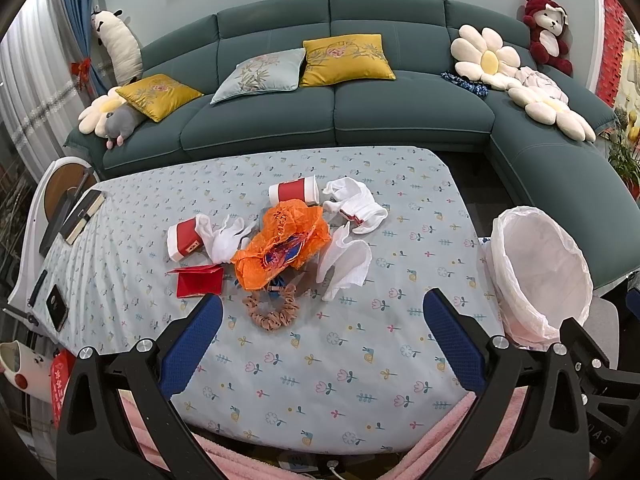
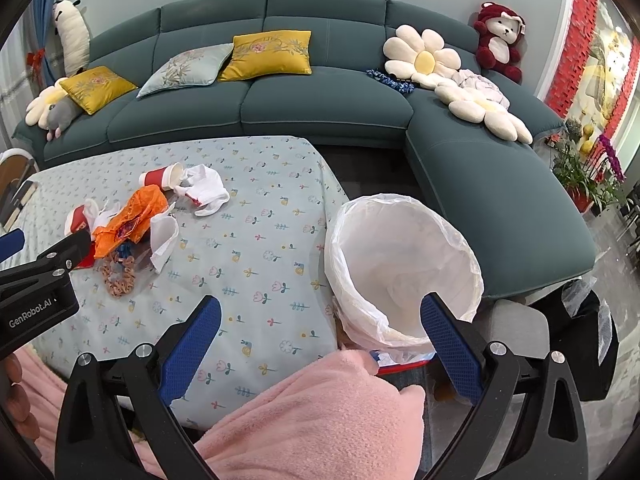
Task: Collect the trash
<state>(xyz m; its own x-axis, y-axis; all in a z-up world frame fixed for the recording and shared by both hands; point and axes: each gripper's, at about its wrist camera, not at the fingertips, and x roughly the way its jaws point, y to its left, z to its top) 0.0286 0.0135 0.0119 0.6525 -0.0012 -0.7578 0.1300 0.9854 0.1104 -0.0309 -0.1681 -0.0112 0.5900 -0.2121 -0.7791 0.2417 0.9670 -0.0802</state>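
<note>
A pile of trash lies mid-table: a crumpled orange plastic bag, two red-and-white paper cups, white crumpled tissues, a red envelope and a beige scrunchie. The pile also shows in the right wrist view, with the orange bag at the left. A trash bin with a white liner stands at the table's right edge. My left gripper is open and empty, just short of the scrunchie. My right gripper is open and empty, beside the bin.
The table wears a light blue flowered cloth. Books and a phone lie at its left edge. A teal sofa with cushions and plush toys runs behind. A pink fleece sleeve fills the right view's foreground. Potted plants stand far right.
</note>
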